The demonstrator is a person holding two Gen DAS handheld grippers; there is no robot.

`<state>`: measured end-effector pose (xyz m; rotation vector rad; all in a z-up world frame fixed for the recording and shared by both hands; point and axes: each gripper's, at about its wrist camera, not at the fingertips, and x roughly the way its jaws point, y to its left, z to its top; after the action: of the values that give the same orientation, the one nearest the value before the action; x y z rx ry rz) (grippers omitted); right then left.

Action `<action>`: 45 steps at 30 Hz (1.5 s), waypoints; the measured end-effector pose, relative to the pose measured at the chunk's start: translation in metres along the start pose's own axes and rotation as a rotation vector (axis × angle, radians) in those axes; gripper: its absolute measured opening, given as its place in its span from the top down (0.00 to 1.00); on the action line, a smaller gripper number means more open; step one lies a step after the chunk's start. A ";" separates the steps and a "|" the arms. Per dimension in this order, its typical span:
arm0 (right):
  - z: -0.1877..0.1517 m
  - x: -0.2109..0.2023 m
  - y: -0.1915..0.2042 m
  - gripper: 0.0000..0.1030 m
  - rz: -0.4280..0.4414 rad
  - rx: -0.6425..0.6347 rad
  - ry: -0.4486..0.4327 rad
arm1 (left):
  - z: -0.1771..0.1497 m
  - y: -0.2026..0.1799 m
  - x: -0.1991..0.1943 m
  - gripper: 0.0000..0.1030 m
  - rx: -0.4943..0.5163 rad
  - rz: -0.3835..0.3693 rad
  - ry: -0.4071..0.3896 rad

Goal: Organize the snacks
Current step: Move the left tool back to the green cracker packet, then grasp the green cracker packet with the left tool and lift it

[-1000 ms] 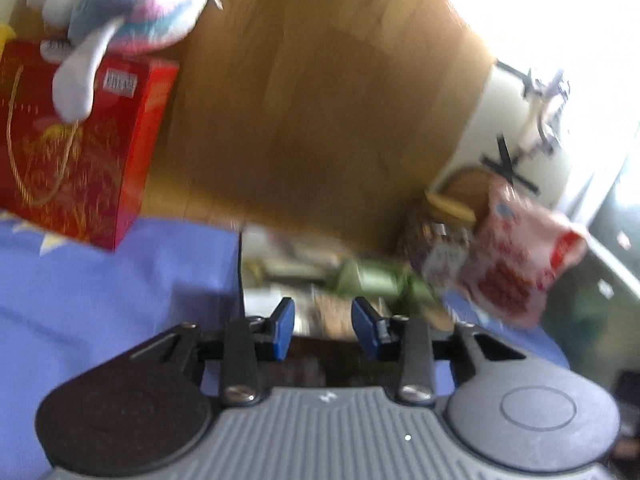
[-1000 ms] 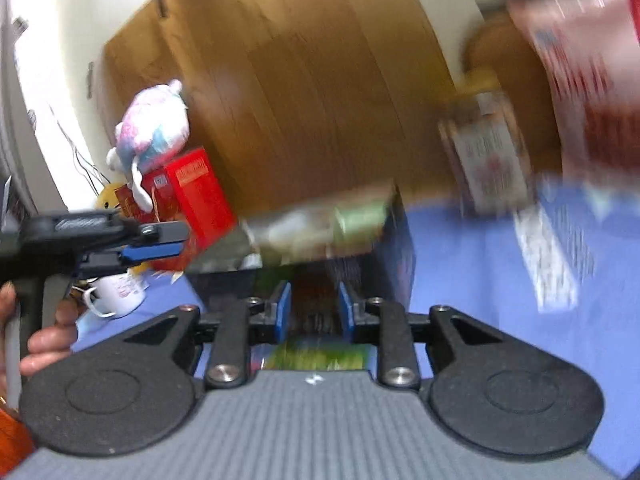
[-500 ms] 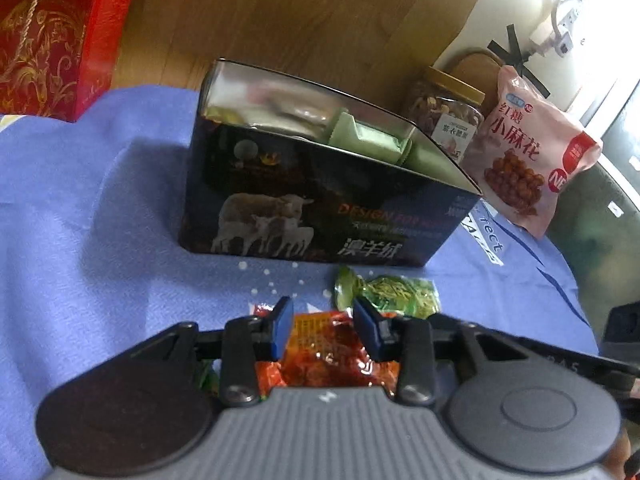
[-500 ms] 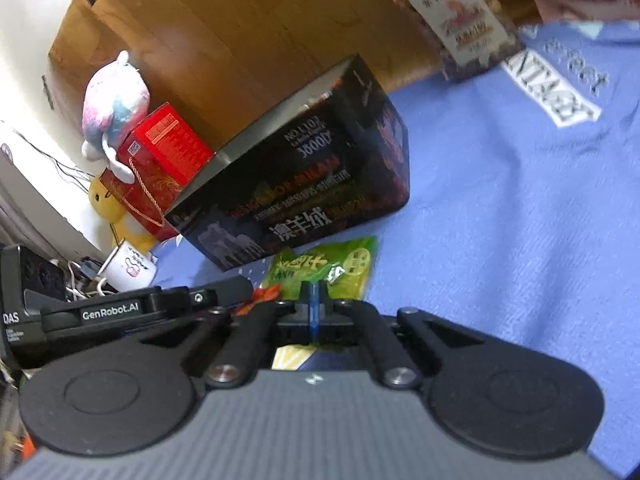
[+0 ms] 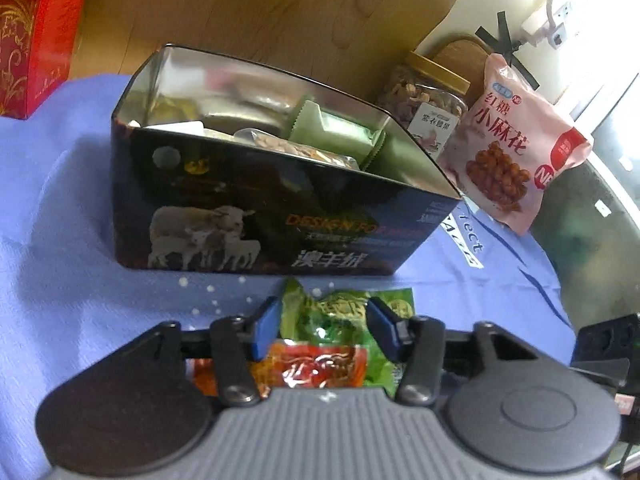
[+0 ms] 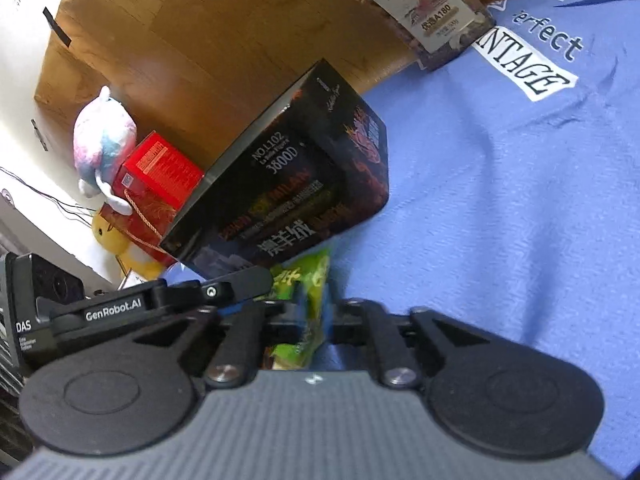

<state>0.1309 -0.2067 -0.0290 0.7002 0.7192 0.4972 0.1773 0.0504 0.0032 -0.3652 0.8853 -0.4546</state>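
Note:
A dark open box (image 5: pixel 248 216) with sheep printed on its side stands on the blue cloth (image 5: pixel 60 240) and holds several snack packets. In front of it lie a green snack packet (image 5: pixel 344 312) and an orange-red packet (image 5: pixel 316 368). My left gripper (image 5: pixel 324 328) is open, its blue pads either side of the green packet, just above both packets. My right gripper (image 6: pixel 316 312) is shut on the green packet (image 6: pixel 312 288), which stands on edge between its fingers, beside the box (image 6: pixel 296 192).
A nut jar (image 5: pixel 424 100) and a pink snack bag (image 5: pixel 512 148) stand right of the box. A red gift box (image 5: pixel 28 40) sits far left, with a plush toy (image 6: pixel 104 136) on it. The left gripper's body (image 6: pixel 120 304) lies close beside my right gripper.
Both grippers came down from above the box to the packets in front of it. The right gripper closed, then took hold of the green packet. The left gripper opened wider.

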 end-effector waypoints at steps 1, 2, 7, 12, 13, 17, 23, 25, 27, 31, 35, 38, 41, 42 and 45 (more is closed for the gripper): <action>0.000 -0.002 -0.004 0.96 0.014 0.036 -0.001 | -0.001 0.000 0.000 0.51 -0.007 -0.010 0.002; -0.001 -0.007 -0.009 0.97 0.032 0.076 -0.005 | -0.001 0.000 0.000 0.51 -0.015 -0.020 0.004; 0.000 -0.034 -0.023 0.97 0.138 0.220 -0.035 | -0.006 -0.019 -0.004 0.55 0.000 -0.058 -0.014; 0.019 -0.060 0.015 0.97 0.214 0.138 -0.112 | 0.004 -0.040 -0.046 0.53 0.029 -0.118 -0.145; 0.027 -0.060 0.027 0.97 0.223 0.105 -0.126 | 0.009 -0.042 -0.056 0.52 0.032 -0.122 -0.179; 0.060 -0.034 0.065 0.97 0.222 -0.004 -0.158 | 0.039 -0.036 -0.074 0.50 0.031 -0.079 -0.267; 0.078 0.043 0.103 0.84 -0.058 -0.299 -0.137 | 0.082 -0.001 -0.058 0.47 -0.006 0.140 -0.329; 0.069 0.040 0.103 0.78 -0.126 -0.364 -0.175 | 0.075 0.011 -0.064 0.47 -0.027 0.108 -0.329; 0.057 0.020 0.090 0.78 -0.046 -0.323 -0.186 | 0.060 0.015 -0.076 0.47 -0.004 0.093 -0.341; 0.021 -0.013 0.064 0.77 0.051 -0.275 -0.087 | 0.020 0.019 -0.084 0.47 0.060 0.070 -0.253; -0.014 -0.016 0.038 0.76 0.070 -0.151 0.059 | -0.019 0.031 -0.087 0.47 0.057 0.065 -0.146; -0.031 -0.016 0.031 0.76 0.127 -0.088 0.139 | -0.039 0.050 -0.105 0.47 -0.011 0.072 -0.143; -0.045 -0.008 0.042 0.76 0.184 -0.085 0.214 | -0.048 0.065 -0.116 0.45 -0.060 0.062 -0.150; -0.048 -0.010 0.049 0.74 0.183 -0.115 0.227 | -0.050 0.068 -0.116 0.45 -0.060 0.076 -0.140; -0.062 -0.001 0.081 0.62 0.125 -0.284 0.243 | -0.056 0.073 -0.108 0.47 -0.077 0.089 -0.098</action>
<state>0.0709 -0.1280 -0.0042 0.4228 0.8149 0.7923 0.0896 0.1615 0.0063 -0.4137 0.8212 -0.3182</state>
